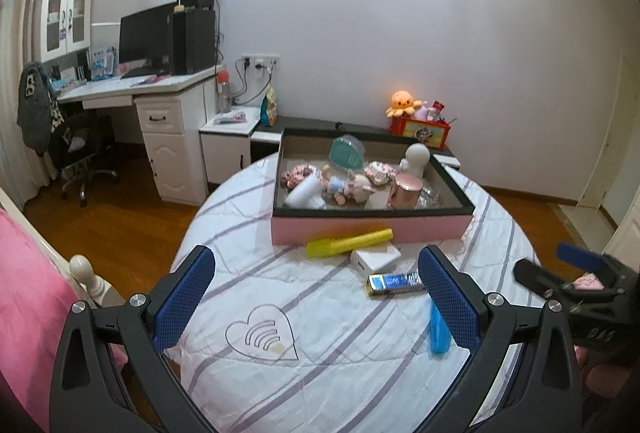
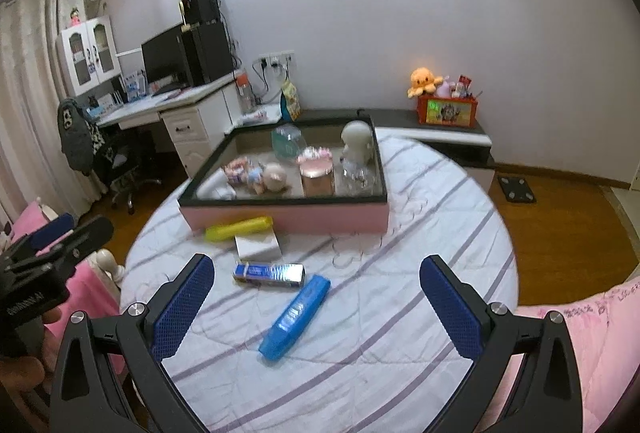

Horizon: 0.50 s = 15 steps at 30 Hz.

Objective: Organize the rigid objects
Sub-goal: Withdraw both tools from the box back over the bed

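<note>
The right gripper (image 2: pixel 316 307) hangs above the near part of the round table (image 2: pixel 460 217) with its blue-padded fingers spread wide and nothing between them. The left gripper (image 1: pixel 316 297) is likewise wide apart and empty, over the table's near-left side.

Four loose things lie on the striped cloth in front of the pink box (image 2: pixel 288 219), which sits toward the far edge and already holds figurines, a white bottle, a rose-gold jar and other pieces. A yellow tube (image 2: pixel 239 227) lies just beside the box's front wall, a small white box (image 2: pixel 258 245) touches it on the near side, a blue-and-gold packet (image 2: pixel 269 274) lies nearer still, and a blue case (image 2: pixel 295 316) lies diagonally closest to the near edge.

The packet and the blue case sit nearly end to end, so a wide grasp on one could nudge or catch the other. The yellow tube looks round and may roll if bumped. The box is crowded, so a dropped item could topple the jar or the white figure (image 2: pixel 355 143).

The right view shows the whole blue case; in the left view a finger pad covers much of it. The left view shows the white bottle (image 1: pixel 305 191) plainly.
</note>
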Tool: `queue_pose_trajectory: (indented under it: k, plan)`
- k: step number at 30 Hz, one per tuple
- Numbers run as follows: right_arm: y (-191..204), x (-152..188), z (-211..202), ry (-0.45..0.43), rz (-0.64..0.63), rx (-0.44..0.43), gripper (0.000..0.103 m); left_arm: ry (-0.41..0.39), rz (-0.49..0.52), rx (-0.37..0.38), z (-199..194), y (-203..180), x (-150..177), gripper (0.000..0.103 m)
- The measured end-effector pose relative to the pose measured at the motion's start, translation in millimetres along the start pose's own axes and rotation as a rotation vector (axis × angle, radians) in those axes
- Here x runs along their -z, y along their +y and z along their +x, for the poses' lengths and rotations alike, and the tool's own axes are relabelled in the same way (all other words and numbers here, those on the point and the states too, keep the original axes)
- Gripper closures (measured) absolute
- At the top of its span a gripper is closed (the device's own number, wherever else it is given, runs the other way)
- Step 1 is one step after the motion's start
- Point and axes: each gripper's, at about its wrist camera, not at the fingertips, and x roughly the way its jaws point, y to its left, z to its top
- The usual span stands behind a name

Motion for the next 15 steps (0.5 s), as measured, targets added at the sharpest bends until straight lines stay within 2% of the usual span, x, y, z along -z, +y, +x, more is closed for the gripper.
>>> queue_pose_trajectory:
  k: [10, 15]
  plan:
    - [0.9, 32.0, 62.0, 0.158, 0.021, 0.001, 0.0, 0.081, -0.008, -0.015, 25.8, 2.4, 16.7, 0.0]
    - [7.6, 45.9, 85.7, 0.213, 0.008, -0.008, 0.006, 0.109, -0.006, -0.017, 36.0, 1.5, 22.2, 0.0]
